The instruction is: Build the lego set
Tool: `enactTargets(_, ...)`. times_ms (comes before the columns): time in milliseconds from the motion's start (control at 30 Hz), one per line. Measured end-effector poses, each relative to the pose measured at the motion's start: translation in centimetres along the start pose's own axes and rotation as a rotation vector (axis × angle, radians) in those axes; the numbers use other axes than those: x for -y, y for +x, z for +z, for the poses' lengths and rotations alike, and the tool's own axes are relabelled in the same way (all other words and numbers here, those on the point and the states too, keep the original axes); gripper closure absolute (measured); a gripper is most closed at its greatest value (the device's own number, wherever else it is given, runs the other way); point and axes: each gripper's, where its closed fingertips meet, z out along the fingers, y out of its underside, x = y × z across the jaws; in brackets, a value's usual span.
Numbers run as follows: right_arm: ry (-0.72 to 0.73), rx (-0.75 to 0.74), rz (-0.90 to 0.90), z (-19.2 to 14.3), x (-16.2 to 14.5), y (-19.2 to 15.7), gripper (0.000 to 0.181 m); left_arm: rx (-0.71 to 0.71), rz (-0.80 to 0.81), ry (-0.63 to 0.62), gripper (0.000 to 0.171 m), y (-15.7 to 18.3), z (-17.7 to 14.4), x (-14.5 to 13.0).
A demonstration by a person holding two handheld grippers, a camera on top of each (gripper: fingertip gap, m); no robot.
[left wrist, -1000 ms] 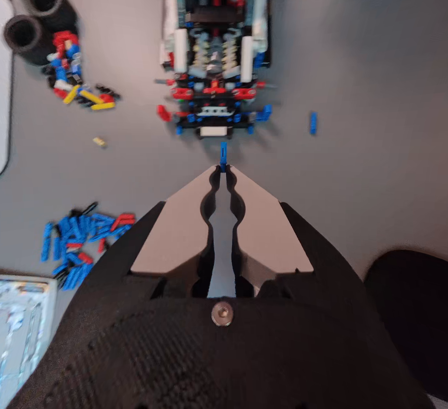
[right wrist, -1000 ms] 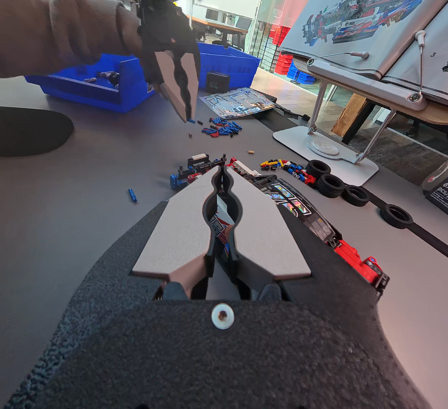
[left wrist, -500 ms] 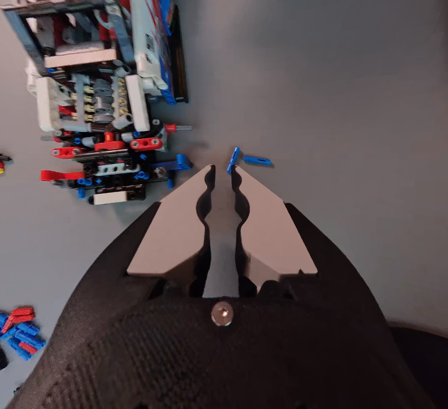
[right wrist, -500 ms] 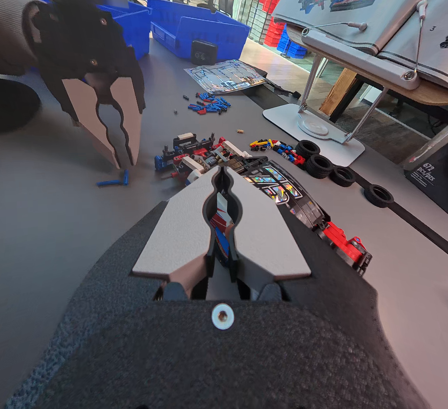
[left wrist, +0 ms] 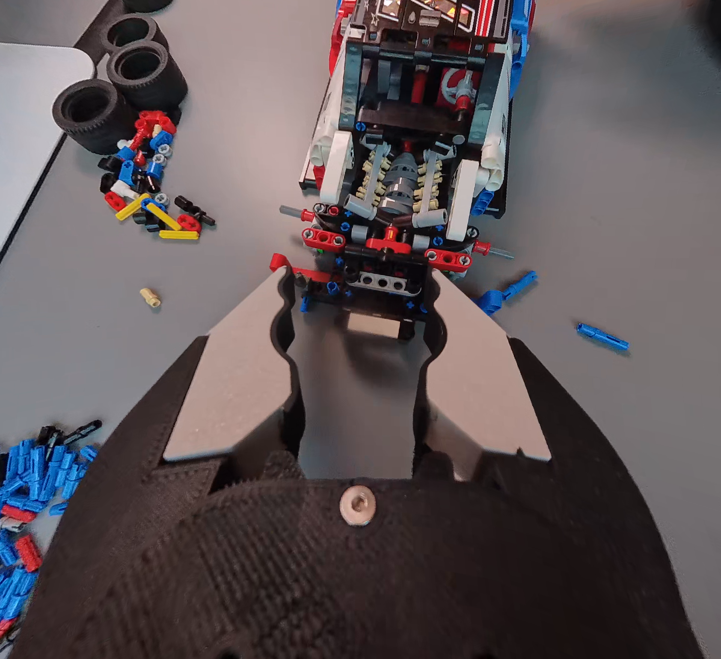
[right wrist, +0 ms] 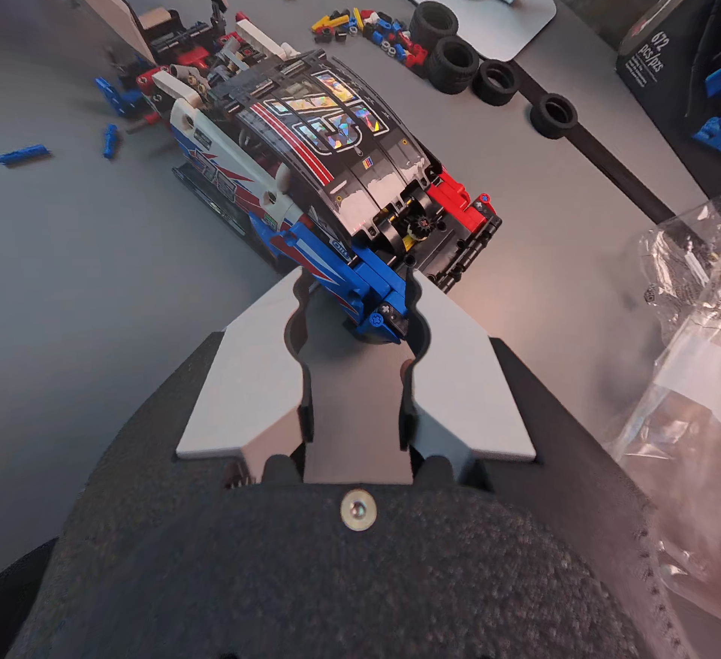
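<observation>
L gripper (left wrist: 357,281) wide open round lego car (left wrist: 421,101) rear, R gripper (right wrist: 357,277) open at nose (contact unclear)

Your left gripper (left wrist: 359,281) is covering part of the lego car's (left wrist: 417,140) rear, the car's nose is running off the top edge, and the blue pin pile (left wrist: 35,484) is blurring at left.

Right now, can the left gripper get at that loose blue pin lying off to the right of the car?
Probably yes. The left gripper is open and empty at the car, and bare table lies between it and the blue pin.
</observation>
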Motion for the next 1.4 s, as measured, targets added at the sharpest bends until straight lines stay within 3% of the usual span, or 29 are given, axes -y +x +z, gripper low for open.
enactTargets(100,-0.049,-0.011,-0.017,1.2,-0.8,-0.2,0.134,0.024,0.006,-0.017,0.106,0.2,0.0,-0.1)
enactTargets(367,0.047,-0.017,-0.117,2.8,0.2,1.0,0.14,0.084,-0.051,-0.068,0.11,2.7,-1.5,-0.9)
enactTargets(433,0.053,-0.028,-0.119,3.4,0.5,1.6,0.14,0.057,-0.04,-0.06,0.118,4.2,-1.6,-0.8)
enactTargets(533,0.057,-0.047,-0.126,4.3,1.0,2.0,0.147,0.017,-0.02,-0.065,0.116,6.4,-1.3,-0.8)
enactTargets(767,0.097,-0.149,-0.084,6.2,1.6,3.1,0.158,0.003,-0.019,-0.036,0.123,8.2,-0.3,-0.2)
enactTargets(900,0.122,-0.16,-0.064,5.1,2.1,3.2,0.16,-0.038,-0.043,0.027,0.123,8.3,-1.3,0.8)
enactTargets(1067,0.26,-0.058,-0.038,2.4,4.5,0.2,0.163,0.005,-0.063,0.079,0.112,5.4,-2.9,0.3)
enactTargets(1200,0.207,0.023,-0.036,3.4,4.3,-2.5,0.151,-0.038,-0.097,0.07,0.099,5.1,-2.3,-0.8)
enactTargets(1400,0.191,0.156,0.048,4.0,4.1,-4.7,0.142,-0.066,-0.111,0.082,0.108,5.4,-1.8,-0.9)
